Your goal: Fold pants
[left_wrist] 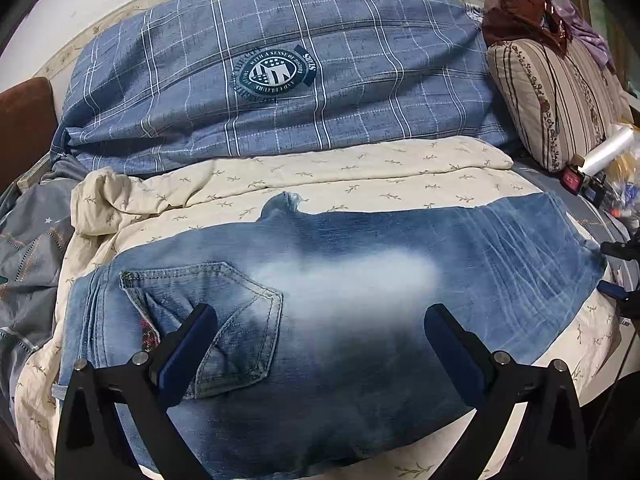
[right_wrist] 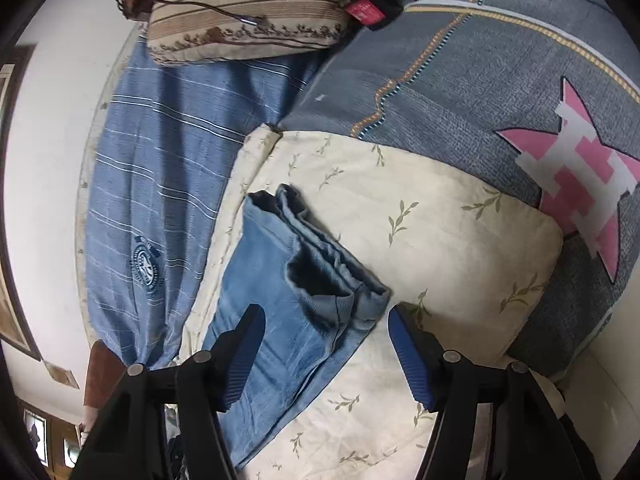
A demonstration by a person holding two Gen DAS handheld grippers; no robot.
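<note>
While the jeans lay flat across the cream quilt, both grippers hovered released: left gripper over the seat, right gripper nearing the hems. Pinching both hem layers together looked wisest.

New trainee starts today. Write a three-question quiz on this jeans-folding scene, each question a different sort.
1. True or false: the right gripper is clamped on the jeans' leg hems.
2. What do the jeans lie on? A. bare wooden floor B. cream leaf-print quilt C. glass table
3. Fill in: in the left wrist view, the left gripper hovers near the jeans' back ____.

Key
1. False: its jaws stand open, the hems just ahead of them.
2. B
3. pocket
</note>
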